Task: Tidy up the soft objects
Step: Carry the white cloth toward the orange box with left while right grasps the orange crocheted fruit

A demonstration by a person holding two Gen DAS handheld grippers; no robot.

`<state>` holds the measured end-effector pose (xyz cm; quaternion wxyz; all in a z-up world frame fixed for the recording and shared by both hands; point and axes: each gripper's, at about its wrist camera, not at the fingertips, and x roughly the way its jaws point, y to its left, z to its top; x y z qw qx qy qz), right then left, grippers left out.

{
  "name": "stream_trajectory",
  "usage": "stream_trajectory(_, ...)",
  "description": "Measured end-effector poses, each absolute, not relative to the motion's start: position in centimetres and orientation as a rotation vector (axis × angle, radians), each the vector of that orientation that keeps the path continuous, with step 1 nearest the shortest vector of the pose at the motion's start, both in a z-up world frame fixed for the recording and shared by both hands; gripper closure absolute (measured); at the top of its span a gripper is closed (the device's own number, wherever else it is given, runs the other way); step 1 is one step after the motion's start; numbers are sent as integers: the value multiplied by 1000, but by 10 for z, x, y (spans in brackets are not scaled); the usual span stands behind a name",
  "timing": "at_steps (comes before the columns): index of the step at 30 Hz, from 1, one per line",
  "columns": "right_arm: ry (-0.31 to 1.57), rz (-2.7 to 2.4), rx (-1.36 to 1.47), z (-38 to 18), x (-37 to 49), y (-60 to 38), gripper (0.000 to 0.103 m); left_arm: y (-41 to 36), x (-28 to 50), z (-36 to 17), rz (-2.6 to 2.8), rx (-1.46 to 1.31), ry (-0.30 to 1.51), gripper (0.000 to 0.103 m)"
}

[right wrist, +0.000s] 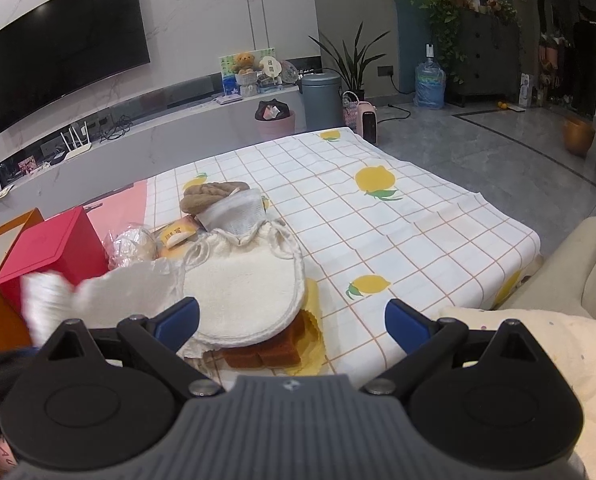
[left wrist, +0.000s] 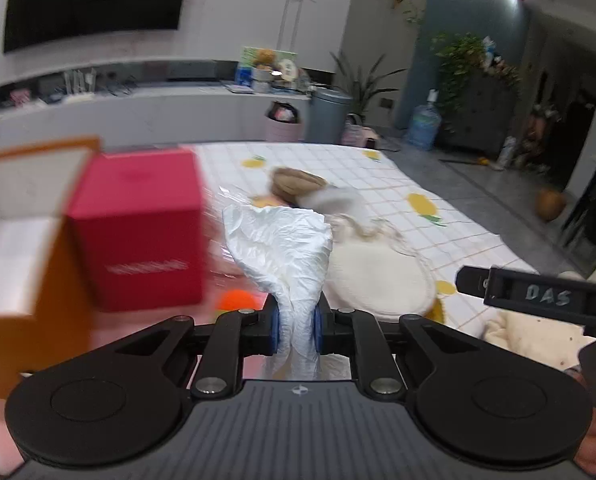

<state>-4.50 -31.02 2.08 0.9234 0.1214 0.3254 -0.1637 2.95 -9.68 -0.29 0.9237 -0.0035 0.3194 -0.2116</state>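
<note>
Left tongs (left wrist: pixel 295 330) are pinching the crinkly white cloth (left wrist: pixel 282 244), right tongs (right wrist: pixel 292 320) are gaping empty, and that trailing cloth is risking snagging the red box (left wrist: pixel 138 228).

Surface: bench (right wrist: pixel 438 216) under a checked, lemon-print cloth.
On it: cream fleece pad (right wrist: pixel 242 292), brown knit bundle (right wrist: pixel 210 194), red box (right wrist: pixel 54 252), wrapped ball (right wrist: pixel 134 246).

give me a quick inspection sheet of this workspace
Surface: lemon-print checked cloth on the table.
Job's things: white crinkled sheet lifted; cream fleece pad, mesh pouch, brown knit lying in a pile.
Clutter: red box inside orange box, brown sponge, wrapped bundle.
Grippers: left gripper shut on the sheet; right gripper open, empty.
Cables: nothing seen on the table.
Surroundings: TV, grey bin, water jug.
</note>
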Motion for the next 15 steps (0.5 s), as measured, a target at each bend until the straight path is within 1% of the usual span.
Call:
stream_trajectory(6,669,-342,232,22,-44,-307,6,-48,2,61,-346,37,599,86)
stream_trajectory(9,669,-339,215,22,-44,-304,6,-36,2,79,-372,26,647,85)
stream_trajectory(12,675,-325,195,22,-41,-300,6,-45,8,65,-432,76,701,85)
stream_trajectory(15,701,-269,175,19,-36,-295,6,-73,20,26,-457,228,761,85)
